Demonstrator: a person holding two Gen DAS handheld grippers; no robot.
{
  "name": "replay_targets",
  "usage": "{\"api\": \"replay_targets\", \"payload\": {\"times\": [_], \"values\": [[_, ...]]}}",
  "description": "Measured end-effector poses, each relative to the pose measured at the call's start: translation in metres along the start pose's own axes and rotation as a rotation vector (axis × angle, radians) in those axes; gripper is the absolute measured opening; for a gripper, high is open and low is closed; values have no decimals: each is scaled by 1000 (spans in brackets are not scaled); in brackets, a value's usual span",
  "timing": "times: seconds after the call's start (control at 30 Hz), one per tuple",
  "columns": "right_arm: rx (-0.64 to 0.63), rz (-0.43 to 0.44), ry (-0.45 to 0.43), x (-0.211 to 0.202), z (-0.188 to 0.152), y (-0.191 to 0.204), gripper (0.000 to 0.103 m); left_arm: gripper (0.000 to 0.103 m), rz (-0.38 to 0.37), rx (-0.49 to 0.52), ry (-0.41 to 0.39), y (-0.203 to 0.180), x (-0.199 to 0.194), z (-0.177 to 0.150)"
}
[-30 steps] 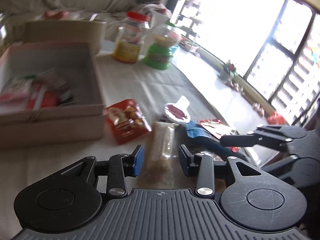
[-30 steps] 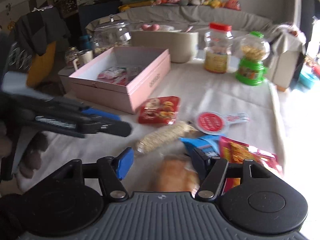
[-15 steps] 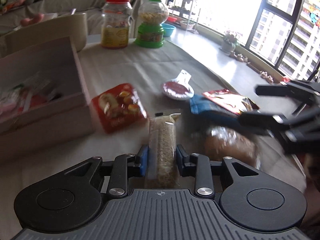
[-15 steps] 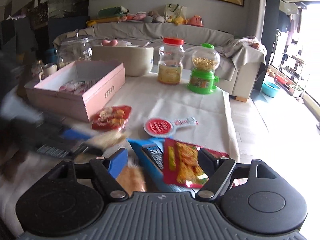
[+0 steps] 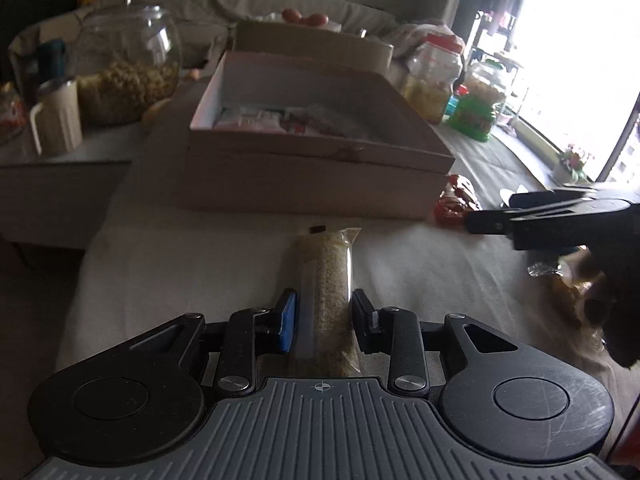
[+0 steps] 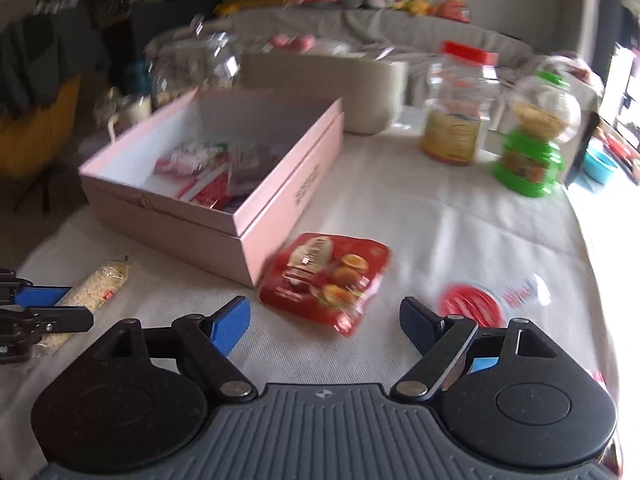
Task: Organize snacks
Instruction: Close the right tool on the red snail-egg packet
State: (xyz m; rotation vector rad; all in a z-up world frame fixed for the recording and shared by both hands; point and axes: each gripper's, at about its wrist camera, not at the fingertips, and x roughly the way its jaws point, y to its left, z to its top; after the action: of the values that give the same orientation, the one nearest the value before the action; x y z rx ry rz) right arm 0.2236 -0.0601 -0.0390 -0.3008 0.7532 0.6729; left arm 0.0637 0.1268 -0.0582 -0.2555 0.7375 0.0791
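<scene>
The left hand-held gripper (image 5: pixel 322 322) is clamping a long clear packet of pale grains (image 5: pixel 328 280), its pads pressing on both sides of the wrapper. The packet is pointing toward the pink box (image 5: pixel 316 172) and its far end is lying just short of the box's front wall, over the white cloth of the tabletop (image 5: pixel 180 264).

The right hand-held gripper (image 6: pixel 324 320) is standing wide apart with nothing between its blue pads; its jaws have just been opening. Just ahead of it a red snack pouch (image 6: pixel 326 280) is lying flat on the cloth, touching the near corner of the box. To the right of the pouch a round red-lidded cup (image 6: pixel 472 304) is sitting on the tabletop.

Inside the open box several wrapped snacks (image 6: pixel 216 172) are lying in a loose pile. Beyond it, a red-capped jar (image 6: pixel 456 120) and a green-based dispenser (image 6: pixel 532 148) are standing upright near the far edge.
</scene>
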Motion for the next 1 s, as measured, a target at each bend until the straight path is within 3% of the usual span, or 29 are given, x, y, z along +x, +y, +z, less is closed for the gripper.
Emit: {"api": "replay_targets", "payload": {"times": [0.23, 0.33, 0.47, 0.67, 0.87, 1.0], "values": [[48, 78, 101, 34, 24, -20, 82, 35, -26, -33, -39, -1, 5, -4], [60, 83, 110, 31, 22, -23, 76, 35, -51, -64, -43, 2, 8, -2], [42, 70, 108, 17, 7, -16, 74, 35, -66, -77, -49, 3, 9, -3], [-32, 171, 110, -29, -33, 22, 77, 35, -48, -61, -44, -2, 8, -5], [-115, 99, 67, -48, -54, 46, 81, 35, -39, -50, -56, -3, 8, -7], [-26, 97, 67, -41, -53, 43, 83, 35, -31, -36, -51, -5, 9, -7]]}}
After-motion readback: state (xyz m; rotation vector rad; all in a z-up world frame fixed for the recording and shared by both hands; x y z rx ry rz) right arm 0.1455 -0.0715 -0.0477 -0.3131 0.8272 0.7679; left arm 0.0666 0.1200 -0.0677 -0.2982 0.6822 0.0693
